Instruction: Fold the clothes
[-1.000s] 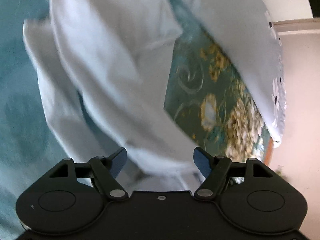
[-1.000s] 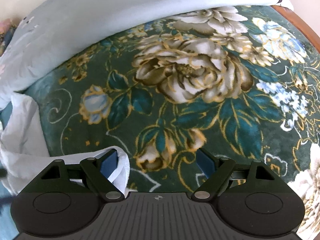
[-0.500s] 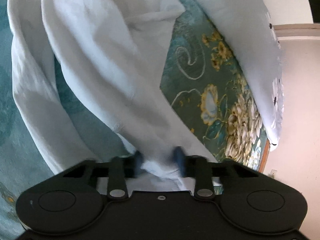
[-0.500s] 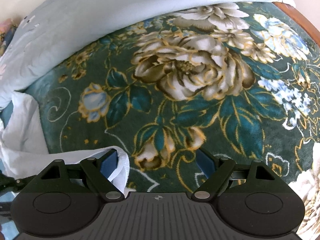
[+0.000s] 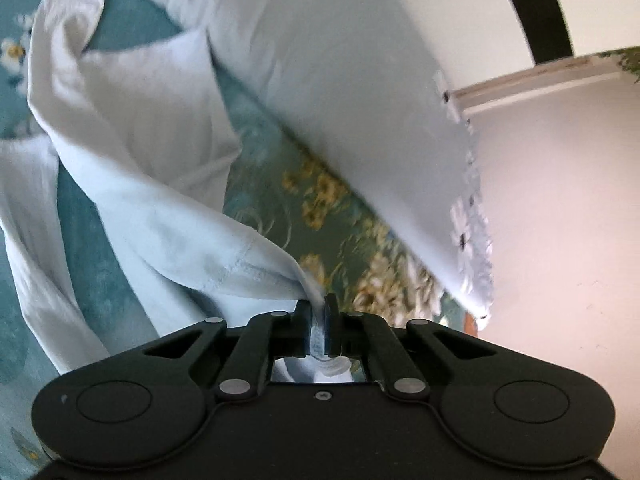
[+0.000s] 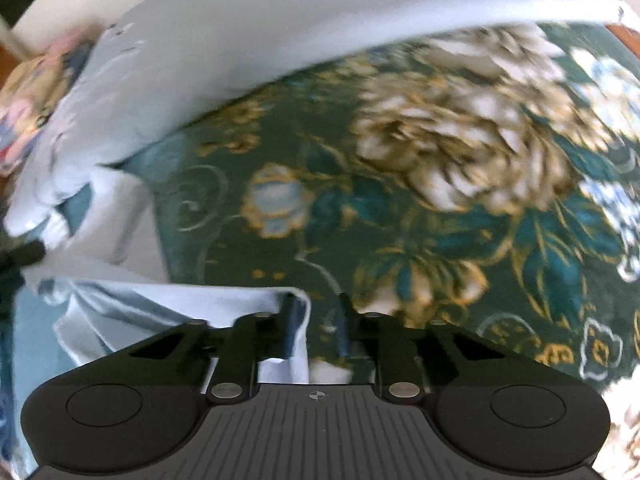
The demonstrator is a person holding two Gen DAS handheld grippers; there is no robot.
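Note:
A white garment (image 5: 160, 200) lies rumpled on a dark green floral blanket (image 5: 320, 200). My left gripper (image 5: 319, 306) is shut on a bunched fold of it, and the cloth rises taut from the bed to the pinch. In the right wrist view the garment's hemmed corner (image 6: 180, 304) reaches in from the left. My right gripper (image 6: 318, 312) points down at the blanket (image 6: 400, 220) with its jaws closing. The hem stands between them against the left finger (image 6: 292, 320), and a strip of blanket still shows in the gap.
A pale blue quilt (image 5: 360, 100) with flower print lies along the far side of the bed (image 6: 240, 32). A pink wall (image 5: 560, 200) stands to the right. A colourful floral cushion (image 6: 24, 112) sits at the far left, and a wooden bed edge (image 6: 628, 36) at the far right.
My left gripper went from open to shut on the white garment and rose, lifting the cloth. My right gripper's jaws narrowed from wide open to a small gap around the hem.

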